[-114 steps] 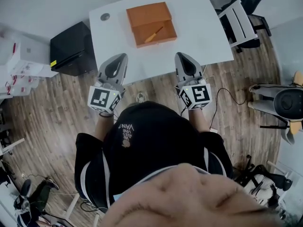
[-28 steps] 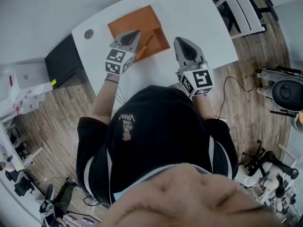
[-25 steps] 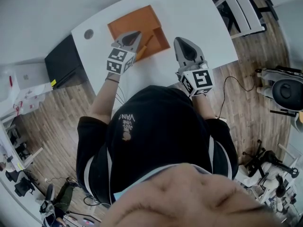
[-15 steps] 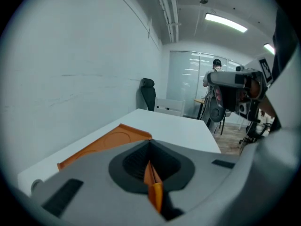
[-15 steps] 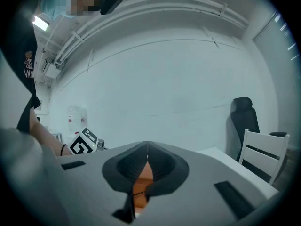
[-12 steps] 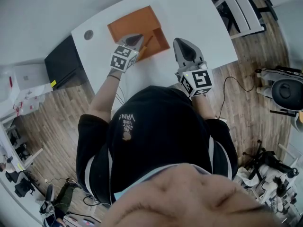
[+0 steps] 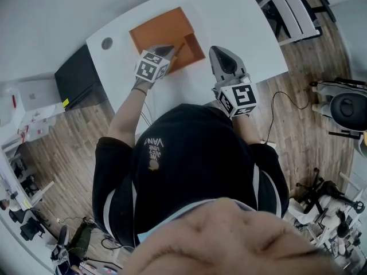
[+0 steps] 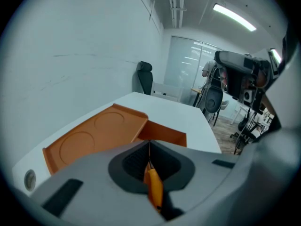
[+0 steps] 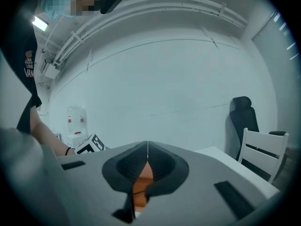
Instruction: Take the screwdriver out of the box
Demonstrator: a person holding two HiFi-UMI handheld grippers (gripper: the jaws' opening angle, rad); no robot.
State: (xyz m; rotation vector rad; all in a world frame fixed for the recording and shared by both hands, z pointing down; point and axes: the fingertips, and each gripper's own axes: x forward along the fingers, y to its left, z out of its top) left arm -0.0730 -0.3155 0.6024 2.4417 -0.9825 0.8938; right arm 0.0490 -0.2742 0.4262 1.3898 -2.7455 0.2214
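An orange box [image 7: 192,46] lies on the white table [image 7: 241,22] with its lid [image 7: 160,30] folded open flat at the far side. The orange-handled screwdriver [image 7: 179,48] lies slanted inside the box. My left gripper [image 7: 167,50] hangs over the box's near left part, tilted down, jaws shut with nothing gripped. In the left gripper view the shut left gripper [image 8: 149,148] has the screwdriver handle [image 8: 154,188] just beneath it. My right gripper [image 7: 221,54] is held shut and level to the right of the box. The right gripper [image 9: 147,148] shows the orange box [image 9: 141,182] behind its shut jaws.
A round cable hole [image 7: 107,43] sits at the table's far left corner. A black cabinet [image 7: 77,67] stands left of the table, and a white chair [image 7: 284,7] at its right end. The person's head and shoulders fill the lower head view.
My left gripper has sunk and tipped further down over the box, closing on the screwdriver handle. It stayed shut. The right gripper has not moved.
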